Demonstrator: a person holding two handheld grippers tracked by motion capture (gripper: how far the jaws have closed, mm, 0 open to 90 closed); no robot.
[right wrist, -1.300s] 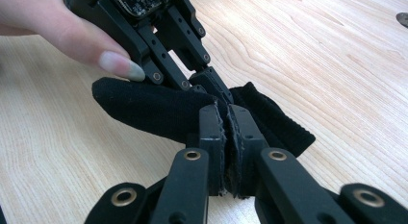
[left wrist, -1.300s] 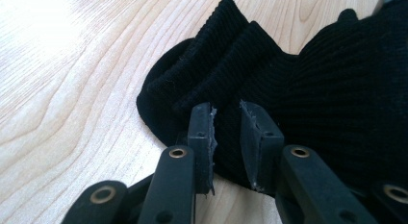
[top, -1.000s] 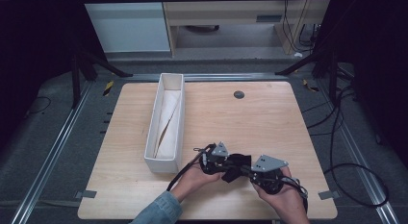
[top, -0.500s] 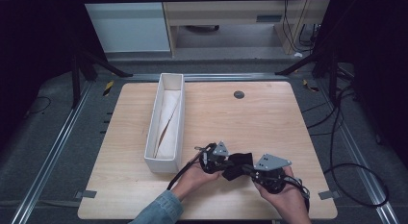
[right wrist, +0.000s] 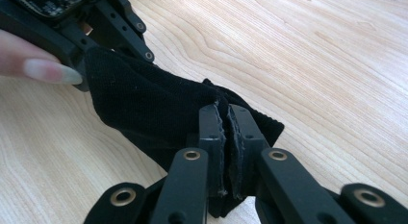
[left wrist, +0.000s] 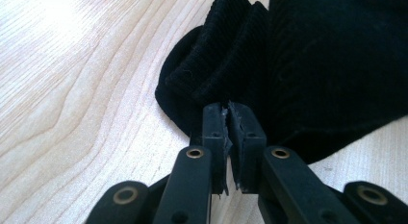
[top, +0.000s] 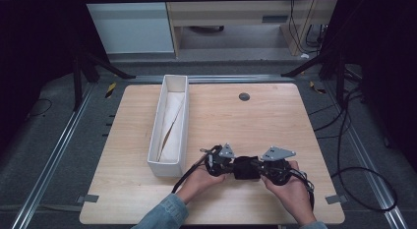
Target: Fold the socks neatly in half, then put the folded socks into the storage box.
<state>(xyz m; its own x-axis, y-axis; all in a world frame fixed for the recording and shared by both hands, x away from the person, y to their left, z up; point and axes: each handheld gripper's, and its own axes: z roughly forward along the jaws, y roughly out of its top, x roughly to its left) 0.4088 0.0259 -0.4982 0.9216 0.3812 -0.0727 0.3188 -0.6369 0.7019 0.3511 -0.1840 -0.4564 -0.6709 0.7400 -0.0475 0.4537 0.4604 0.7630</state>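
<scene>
Two hand-held black two-jaw grippers meet over one small black ribbed knit cloth (top: 246, 168) near the front edge of the light wooden tabletop (top: 255, 121). Seen in the left gripper view, the left gripper (left wrist: 227, 119) has its jaws pressed together on a fold of the cloth (left wrist: 308, 70); its jaws have just been closing, with the fabric between them. Along the right gripper view, the right gripper (right wrist: 225, 119) is likewise clamped on the opposite end of the cloth (right wrist: 144, 104), which stretches from it toward the left gripper (right wrist: 96, 27), with a fingertip (right wrist: 45, 69) alongside. From above, the left gripper (top: 220, 161) and right gripper (top: 273, 165) lie close together, the cloth spanning the short gap between them. Just left of them stands a long white rectangular bin (top: 169, 126) holding pale cloth-like material, its near end close to the left hand (top: 199, 177). Open wood extends behind and to the right, as far as a small dark round disc (top: 244, 97) near the far edge. How much fabric sits between the pads is hidden by the jaws themselves.
</scene>
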